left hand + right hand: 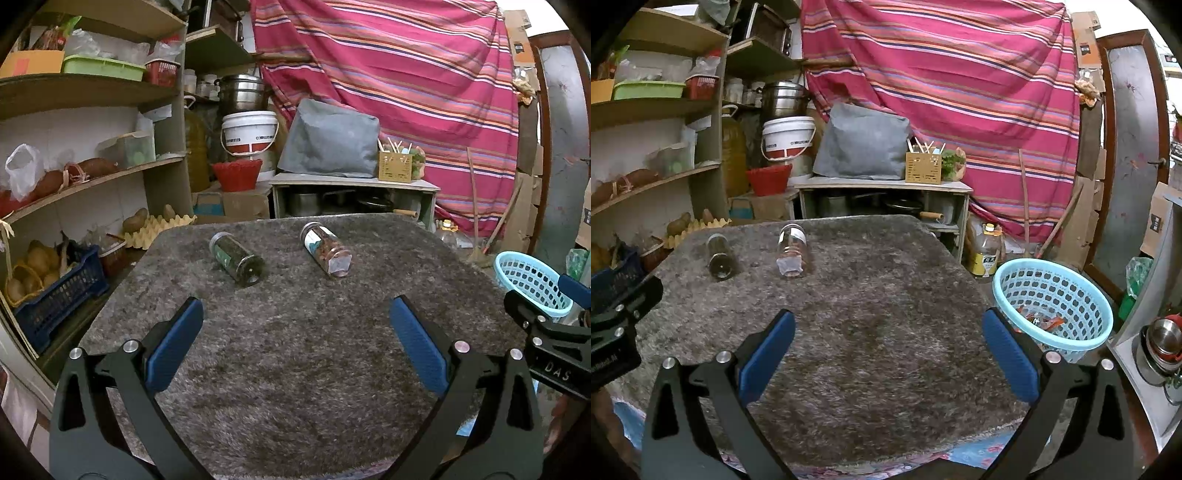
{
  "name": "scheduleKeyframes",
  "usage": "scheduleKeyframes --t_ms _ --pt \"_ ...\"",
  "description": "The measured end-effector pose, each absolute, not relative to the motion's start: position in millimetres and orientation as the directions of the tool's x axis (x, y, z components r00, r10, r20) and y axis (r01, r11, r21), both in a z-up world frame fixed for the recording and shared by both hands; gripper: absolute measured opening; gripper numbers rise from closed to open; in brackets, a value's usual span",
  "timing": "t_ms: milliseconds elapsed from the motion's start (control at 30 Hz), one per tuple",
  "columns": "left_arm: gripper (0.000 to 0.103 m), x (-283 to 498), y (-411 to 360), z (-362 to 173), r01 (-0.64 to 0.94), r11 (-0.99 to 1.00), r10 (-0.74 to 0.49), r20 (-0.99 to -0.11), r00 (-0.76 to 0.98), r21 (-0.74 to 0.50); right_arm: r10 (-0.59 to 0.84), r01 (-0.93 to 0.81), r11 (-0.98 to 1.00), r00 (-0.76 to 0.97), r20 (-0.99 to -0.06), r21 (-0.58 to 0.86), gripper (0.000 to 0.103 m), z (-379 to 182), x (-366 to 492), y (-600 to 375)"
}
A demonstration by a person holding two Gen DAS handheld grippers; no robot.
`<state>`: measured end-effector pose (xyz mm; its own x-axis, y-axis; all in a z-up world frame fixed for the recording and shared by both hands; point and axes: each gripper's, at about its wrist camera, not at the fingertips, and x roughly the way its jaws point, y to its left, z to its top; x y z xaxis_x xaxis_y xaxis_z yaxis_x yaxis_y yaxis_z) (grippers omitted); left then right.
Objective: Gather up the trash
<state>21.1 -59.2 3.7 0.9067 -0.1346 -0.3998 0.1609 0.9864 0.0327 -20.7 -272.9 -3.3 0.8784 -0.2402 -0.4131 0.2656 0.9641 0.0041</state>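
Left wrist view: the left gripper (pixel 295 325) hangs over a grey shaggy mat (pixel 295 369) with its blue-padded jaws spread wide and nothing between them. Ahead of the jaws and well apart from them, two jars lie on their sides on the mat: a dark-filled jar (pixel 237 259) ahead of the left jaw, and a jar of reddish contents (pixel 325 249) ahead of the gap and nearer the right jaw. The two jars lie near each other but do not touch. Beyond the right jaw, off the mat's edge, part of a light blue plastic basket (pixel 532 284) shows, with a piece of the right gripper (pixel 554 332) in front of it. Right wrist view: the right gripper (pixel 888 325) also hovers over the mat (pixel 868 332) with jaws wide and empty. Both jars lie far ahead and left of the left jaw, the dark jar (pixel 719 255) farther left than the reddish jar (pixel 792 254). The basket (pixel 1052 299) stands just beyond the right jaw, beside the mat, with a few orange wrappers (pixel 1043 321) in its bottom. A part of the left gripper (pixel 617 325) shows at the left edge.
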Motion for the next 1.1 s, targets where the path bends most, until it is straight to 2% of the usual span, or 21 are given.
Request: scheduleKeyframes --t_ms 1100 --pt "0.098 21.6 -56.2 3.9 0.152 0.988 -0.127 -0.396 0.909 0.033 -0.243 0.266 0.964 0.878 -0.413 -0.002 0.099 -4.4 -20.3 -270.6"
